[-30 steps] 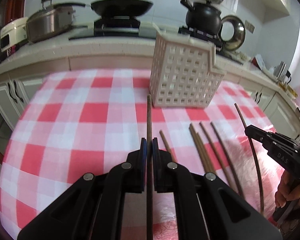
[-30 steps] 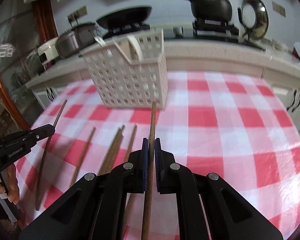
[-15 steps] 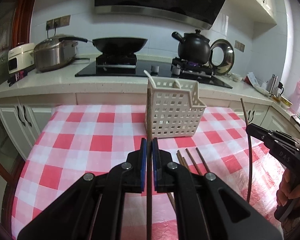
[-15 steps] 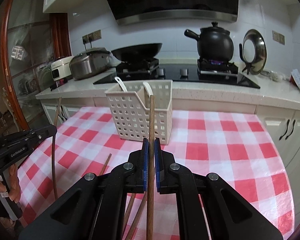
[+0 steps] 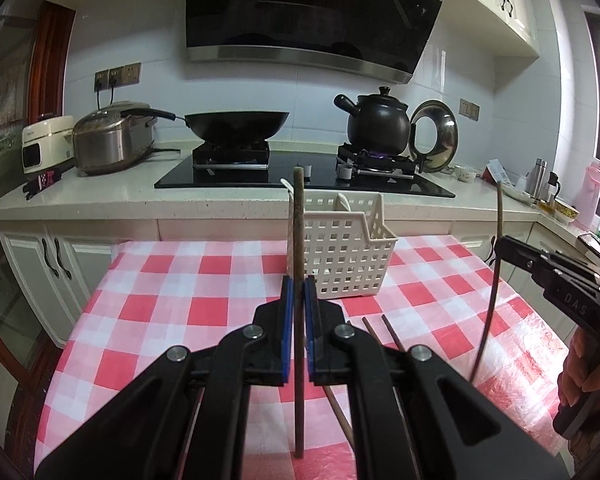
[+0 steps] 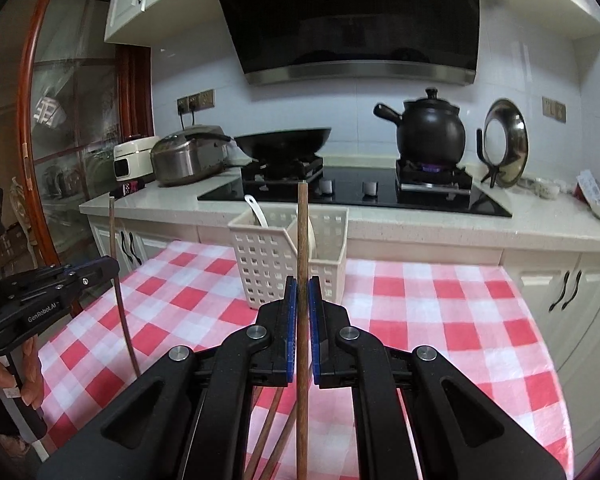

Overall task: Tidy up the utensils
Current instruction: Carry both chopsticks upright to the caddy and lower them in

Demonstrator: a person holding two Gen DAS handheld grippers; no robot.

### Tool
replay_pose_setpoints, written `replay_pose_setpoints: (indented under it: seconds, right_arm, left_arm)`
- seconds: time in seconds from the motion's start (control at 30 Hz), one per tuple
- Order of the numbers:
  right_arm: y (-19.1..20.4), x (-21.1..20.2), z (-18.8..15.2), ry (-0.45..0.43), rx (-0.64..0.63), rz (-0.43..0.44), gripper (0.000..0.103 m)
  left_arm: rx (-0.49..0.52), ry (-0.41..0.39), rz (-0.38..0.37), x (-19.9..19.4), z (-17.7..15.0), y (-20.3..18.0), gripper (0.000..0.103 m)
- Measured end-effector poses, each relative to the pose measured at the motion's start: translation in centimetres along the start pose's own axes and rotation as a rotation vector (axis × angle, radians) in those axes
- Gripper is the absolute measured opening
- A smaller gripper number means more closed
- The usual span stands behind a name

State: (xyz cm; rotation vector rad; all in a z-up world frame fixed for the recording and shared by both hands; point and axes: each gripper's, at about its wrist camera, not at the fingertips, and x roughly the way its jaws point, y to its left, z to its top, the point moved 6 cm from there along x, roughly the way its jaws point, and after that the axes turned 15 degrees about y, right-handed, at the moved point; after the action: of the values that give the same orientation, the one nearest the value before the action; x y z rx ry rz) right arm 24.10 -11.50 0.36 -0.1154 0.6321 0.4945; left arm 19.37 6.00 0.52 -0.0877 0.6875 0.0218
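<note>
A home kitchen, with a hob and range hood behind a table under a red-and-white checked cloth (image 5: 172,312). At the far side of the cloth stands a white slotted basket (image 5: 342,256) with pale utensil handles poking out of it.

Each gripper is clamped on one chopstick. The left gripper (image 5: 296,292) pinches its chopstick (image 5: 298,232) partway along, the stick standing nearly upright in front of the basket. The right gripper (image 6: 303,294) holds its chopstick (image 6: 302,236) the same way. More chopsticks (image 5: 384,328) lie on the cloth just this side of the basket.

The step in hand looks like the carry: both sticks are off the table and aimed at the basket, none dropped in yet. Next, each tip must clear the basket's rim and find an open compartment before the jaws let go; going one hand at a time would keep the sticks from crossing.

Both grippers point forward and a little downward, side by side, with a hand (image 6: 8,372) wrapped round the left one's handle
</note>
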Motion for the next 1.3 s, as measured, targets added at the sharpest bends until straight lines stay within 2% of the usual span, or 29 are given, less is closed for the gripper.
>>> replay_pose_setpoints:
  seconds: [0.43, 0.67, 1.03, 1.3]
  right_arm:
    - [0.4, -1.0, 0.5, -0.045, -0.02, -0.02, 0.006]
    - [0.5, -1.4, 2.2, -0.077, -0.04, -0.023, 0.006]
    - [-0.1, -0.6, 6.0, -0.127, -0.059, -0.019, 0.006]
    - [-1.1, 0.3, 9.8, -0.175, -0.07, 0.01, 0.006]
  left_arm:
    - [0.022, -0.043, -0.006, -1.1, 0.7, -0.5, 0.006]
    - [0.044, -0.075, -0.002, -1.7, 2.5, -0.8, 0.006]
    - [0.079, -0.138, -0.008, -1.8, 6.8, -1.9, 0.006]
    - [0.108, -0.195, -0.059, -1.4, 11.5, -3.2, 0.006]
